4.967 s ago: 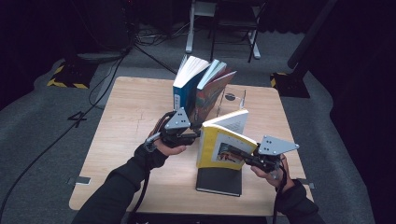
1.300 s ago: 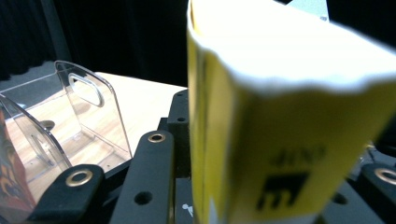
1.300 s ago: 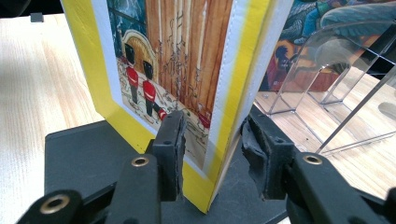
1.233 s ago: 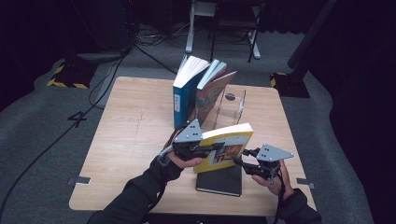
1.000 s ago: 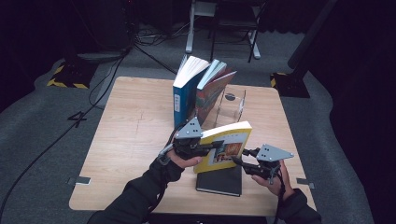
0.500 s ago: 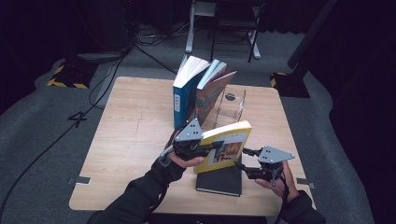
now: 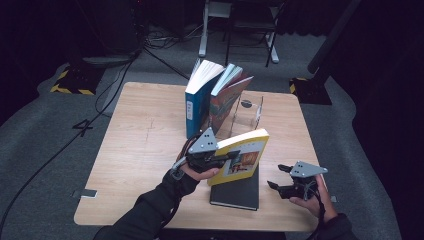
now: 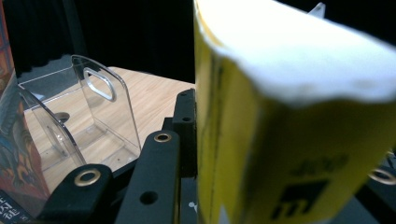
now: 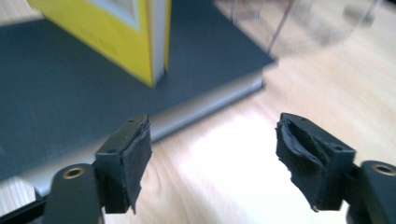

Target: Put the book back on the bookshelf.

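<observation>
Gripping the yellow book (image 7: 240, 157) near its spine end, the left gripper (image 7: 220, 159) holds it tilted above the black book (image 7: 235, 192), which lies flat just in front of the clear acrylic bookend (image 7: 247, 112). The right gripper (image 7: 280, 177), just beside the black book's right edge, has just been opening; nothing sits between its jaws. The yellow book's long axis runs toward that free gripper, the nearer one to steady its loose end

A tilted book (image 7: 242, 155) is standing on a flat book (image 7: 235, 194) lying at the table's (image 7: 135, 150) near edge; behind them a clear stand (image 7: 247, 112) is sitting, with two upright books (image 7: 212, 97) leaning left of it.
</observation>
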Motion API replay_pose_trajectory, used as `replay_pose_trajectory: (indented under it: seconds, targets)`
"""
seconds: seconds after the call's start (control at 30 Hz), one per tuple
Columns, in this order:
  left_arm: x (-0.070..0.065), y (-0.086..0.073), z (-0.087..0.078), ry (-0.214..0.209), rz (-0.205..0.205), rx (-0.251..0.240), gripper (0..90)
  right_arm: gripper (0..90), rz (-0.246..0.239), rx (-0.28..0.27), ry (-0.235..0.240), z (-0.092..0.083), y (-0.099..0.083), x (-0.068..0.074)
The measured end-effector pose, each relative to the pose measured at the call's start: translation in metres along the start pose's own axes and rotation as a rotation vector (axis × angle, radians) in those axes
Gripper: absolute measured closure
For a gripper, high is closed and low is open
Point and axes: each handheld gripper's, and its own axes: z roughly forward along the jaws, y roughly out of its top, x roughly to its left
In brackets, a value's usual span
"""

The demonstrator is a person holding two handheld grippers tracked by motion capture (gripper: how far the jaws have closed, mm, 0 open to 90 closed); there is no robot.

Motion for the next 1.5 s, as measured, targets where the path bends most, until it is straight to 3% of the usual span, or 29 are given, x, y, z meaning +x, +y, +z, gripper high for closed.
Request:
replay_pose_trajectory:
  seconds: [0.07, 0.3, 0.37, 0.57, 0.83, 0.9, 1.13, 1.5]
  targets:
    - [-0.002, -0.001, 0.0, 0.007, 0.01, -0.013, 74.4, 25.4, 0.0, 0.031, -0.023, 0.003, -0.01, -0.002]
    - [0.001, 0.001, 0.003, 0.02, 0.002, -0.029, 74.9, 25.2, 0.062, 0.061, -0.009, 0.01, -0.036, -0.011]
    - [0.001, 0.005, 0.004, 0.042, 0.011, -0.039, 75.0, 25.1, 0.057, 0.077, -0.011, 0.012, -0.039, -0.012]
    - [0.01, 0.027, -0.002, 0.085, 0.013, -0.09, 75.0, 26.0, 0.08, 0.064, -0.035, 0.013, -0.041, -0.015]
    - [0.03, 0.048, -0.001, 0.19, 0.016, -0.084, 75.0, 23.8, 0.118, 0.041, -0.015, 0.015, -0.046, -0.018]
    - [0.038, 0.05, -0.002, 0.217, -0.005, -0.088, 74.9, 23.4, 0.134, 0.037, -0.006, 0.015, -0.047, -0.019]
    - [0.057, 0.054, 0.002, 0.294, -0.019, -0.065, 74.9, 23.2, 0.134, 0.038, -0.008, 0.016, -0.046, -0.02]
    - [0.072, 0.06, -0.005, 0.347, -0.069, -0.121, 74.9, 23.2, 0.135, 0.04, -0.006, 0.016, -0.046, -0.02]
